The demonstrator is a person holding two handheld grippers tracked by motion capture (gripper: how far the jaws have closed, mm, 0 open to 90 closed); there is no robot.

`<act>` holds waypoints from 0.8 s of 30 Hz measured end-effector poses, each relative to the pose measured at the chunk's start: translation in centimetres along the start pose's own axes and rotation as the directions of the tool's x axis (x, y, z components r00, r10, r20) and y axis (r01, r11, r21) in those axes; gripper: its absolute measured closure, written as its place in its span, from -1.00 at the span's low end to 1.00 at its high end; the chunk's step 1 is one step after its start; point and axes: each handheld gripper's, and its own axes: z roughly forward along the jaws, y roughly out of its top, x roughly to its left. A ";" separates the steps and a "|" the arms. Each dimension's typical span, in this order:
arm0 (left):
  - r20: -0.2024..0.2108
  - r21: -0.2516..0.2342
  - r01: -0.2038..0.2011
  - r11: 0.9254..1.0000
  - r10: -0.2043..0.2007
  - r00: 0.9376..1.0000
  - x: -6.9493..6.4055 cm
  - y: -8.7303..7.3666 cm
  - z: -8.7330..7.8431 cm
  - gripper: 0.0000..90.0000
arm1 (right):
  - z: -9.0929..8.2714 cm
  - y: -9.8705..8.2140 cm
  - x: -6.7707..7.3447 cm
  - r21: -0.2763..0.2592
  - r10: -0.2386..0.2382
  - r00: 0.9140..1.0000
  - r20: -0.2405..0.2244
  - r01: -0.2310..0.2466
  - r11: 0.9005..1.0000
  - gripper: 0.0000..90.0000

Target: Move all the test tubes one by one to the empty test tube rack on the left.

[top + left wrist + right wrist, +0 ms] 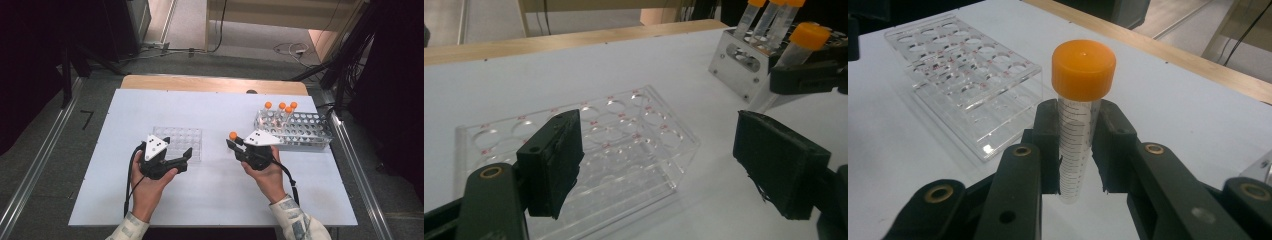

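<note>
Orange-capped tube [1079, 125] front and centre: it stands upright between the fingers [1045, 145] of the right gripper [235, 143], clamped on its clear graduated body just below the cap, held above the white surface [210, 190]. From the high view the cap is a bright dot at the gripper's tip, between the two racks and nearer the metal one. The right hand [265, 172] wraps the gripper body from below, and the grey three-cornered plate sits on top.

Moving outward: to the left lies the clear plastic rack [181, 141], its rows of round holes all unfilled, flat on the surface. The left gripper [186, 159] hovers right at that rack's near right corner, its fingers [555, 160] spread wide with nothing between them; the rack shows through the gap in the left gripper view. The left hand [150, 180] holds it from beneath.

Off to the right, the metal rack [300, 129] stands near the surface's far right edge, four more orange-capped tubes [282, 111] clustered upright in its left end. A wooden strip [215, 84] edges the far side.
</note>
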 end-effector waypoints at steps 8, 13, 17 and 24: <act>0.050 -0.002 -0.045 0.999 0.045 0.998 -2.1 1.1 1.2 -0.37 | 0.8 -0.4 1.5 0.021 -0.037 0.999 -0.034 0.038 0.999 0.60; 0.109 -0.008 -0.075 0.997 0.075 0.991 -3.9 2.1 2.2 -0.22 | 1.0 -0.3 2.3 0.018 -0.047 0.998 -0.050 0.048 0.999 0.60; 0.154 0.008 -0.091 0.996 0.089 0.984 -5.0 2.6 3.2 -0.09 | 1.0 -0.3 2.5 0.022 -0.059 0.996 -0.060 0.061 0.998 0.59; 0.188 0.023 -0.100 0.995 0.094 0.978 -5.7 2.6 4.5 0.13 | 1.0 -0.3 2.7 0.017 -0.058 0.996 -0.066 0.059 0.998 0.59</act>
